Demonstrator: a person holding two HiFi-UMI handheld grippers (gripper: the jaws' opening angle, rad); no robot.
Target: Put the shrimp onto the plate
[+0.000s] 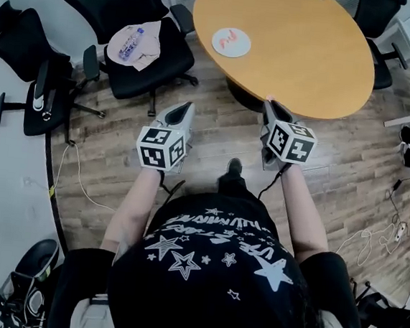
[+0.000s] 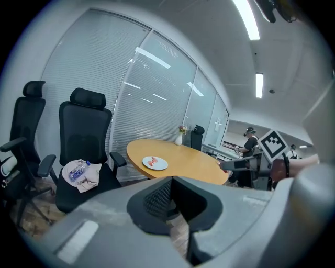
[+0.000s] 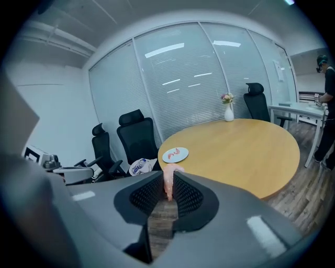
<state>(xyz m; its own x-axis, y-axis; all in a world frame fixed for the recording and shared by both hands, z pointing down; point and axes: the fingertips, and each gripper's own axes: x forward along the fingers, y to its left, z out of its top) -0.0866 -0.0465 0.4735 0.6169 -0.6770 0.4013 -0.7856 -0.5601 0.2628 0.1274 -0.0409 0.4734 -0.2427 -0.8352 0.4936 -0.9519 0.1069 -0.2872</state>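
Note:
A white plate (image 1: 231, 42) lies on the left part of the oval wooden table (image 1: 309, 54), with red-pink shrimp pieces (image 1: 229, 38) on it. In the gripper views the plate (image 2: 155, 163) (image 3: 175, 154) is far ahead of both jaws. My right gripper (image 1: 270, 102) hovers at the table's near edge, shut on a pale pink shrimp (image 3: 168, 180) that sticks up between its pads. To the left of the table, over the wooden floor, my left gripper (image 1: 189, 106) has its jaws together and holds nothing.
A black office chair (image 1: 143, 17) left of the table carries a crumpled cloth with a plastic bottle (image 1: 132, 42). More chairs (image 1: 28, 49) stand further left. A vase with flowers (image 3: 229, 111) is at the table's far side. Cables lie on the floor (image 1: 80, 184). A person (image 2: 250, 141) stands in the background.

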